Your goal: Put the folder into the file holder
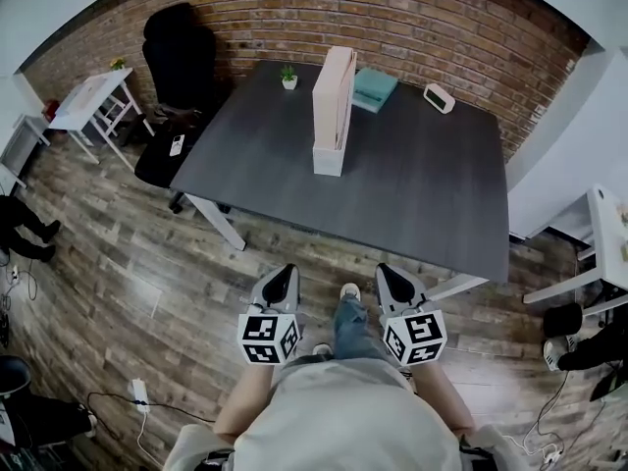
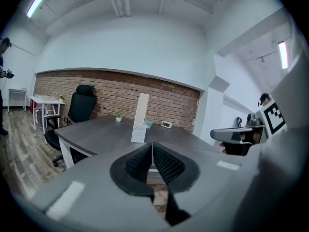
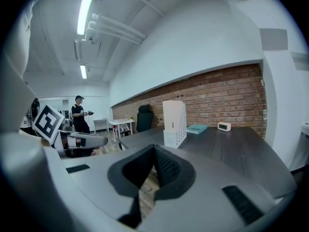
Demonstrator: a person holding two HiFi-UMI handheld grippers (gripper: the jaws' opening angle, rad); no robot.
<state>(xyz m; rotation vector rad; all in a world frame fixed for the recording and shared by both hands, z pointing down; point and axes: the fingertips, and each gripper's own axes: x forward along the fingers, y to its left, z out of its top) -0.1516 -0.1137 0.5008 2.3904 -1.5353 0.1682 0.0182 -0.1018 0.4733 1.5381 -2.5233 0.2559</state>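
Note:
A tall white file holder [image 1: 332, 116] stands upright near the middle of the dark grey desk [image 1: 422, 194]. It also shows in the left gripper view [image 2: 140, 119] and the right gripper view [image 3: 175, 122]. A flat teal folder [image 1: 375, 88] lies just behind it [image 3: 197, 128]. Both grippers hang over the wooden floor, well short of the desk's near edge, close to the person's body. My left gripper [image 1: 282, 281] is shut with nothing between its pads [image 2: 152, 148]. My right gripper [image 1: 394, 281] is also shut and empty [image 3: 154, 150].
A small potted plant [image 1: 288, 77] and a white clock [image 1: 439, 97] sit at the desk's far edge. A black office chair [image 1: 177, 57] and a white side table [image 1: 93, 96] stand to the left. Another white table [image 1: 608, 234] is at the right. Cables lie on the floor [image 1: 108, 400].

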